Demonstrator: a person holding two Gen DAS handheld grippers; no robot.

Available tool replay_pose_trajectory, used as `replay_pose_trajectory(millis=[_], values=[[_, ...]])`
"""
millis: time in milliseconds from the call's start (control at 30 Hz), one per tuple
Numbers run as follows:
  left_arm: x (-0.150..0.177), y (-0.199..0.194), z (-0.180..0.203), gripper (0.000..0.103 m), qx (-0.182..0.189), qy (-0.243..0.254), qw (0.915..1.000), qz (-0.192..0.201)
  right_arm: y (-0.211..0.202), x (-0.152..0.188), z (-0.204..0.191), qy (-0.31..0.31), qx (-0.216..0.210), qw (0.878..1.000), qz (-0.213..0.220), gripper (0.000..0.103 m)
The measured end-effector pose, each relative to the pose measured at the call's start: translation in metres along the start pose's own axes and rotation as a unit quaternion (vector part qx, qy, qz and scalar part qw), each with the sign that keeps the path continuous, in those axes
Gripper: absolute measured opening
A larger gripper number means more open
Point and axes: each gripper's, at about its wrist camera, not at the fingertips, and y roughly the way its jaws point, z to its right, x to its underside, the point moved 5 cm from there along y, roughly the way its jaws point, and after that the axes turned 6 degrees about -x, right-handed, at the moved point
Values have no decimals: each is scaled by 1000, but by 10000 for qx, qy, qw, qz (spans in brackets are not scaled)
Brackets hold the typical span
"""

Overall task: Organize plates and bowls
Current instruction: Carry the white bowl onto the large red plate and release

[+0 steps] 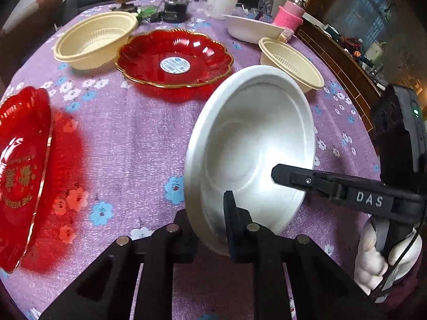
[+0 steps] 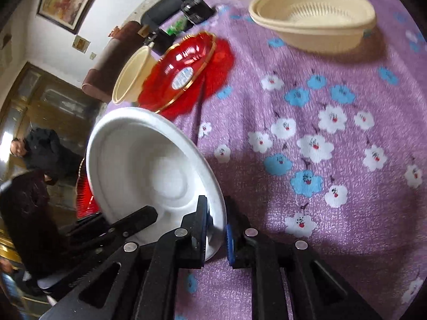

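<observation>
Both grippers – left (image 1: 208, 226), right (image 2: 216, 229) – clamp the tilted white bowl's (image 1: 253, 144) near rim; second white bowl (image 1: 253, 29) lies far beyond.

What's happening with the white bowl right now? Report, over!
Left gripper and right gripper both clamped on the white bowl rim. Bowl tilted above the purple tablecloth. Red plate and cream bowl nearby, not blocking.
</observation>
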Motion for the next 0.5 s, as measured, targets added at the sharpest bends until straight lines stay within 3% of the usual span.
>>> replay_pose_trajectory(millis=[300,500], values=[[-3,-50,-30,16,187,-490,9970,565,-15,0,-45,-471,-116,9981,390,13],[-3,-86,-75,16,14,-961,9905,984,3,-10,-106,-819,-400,9950,404,13]])
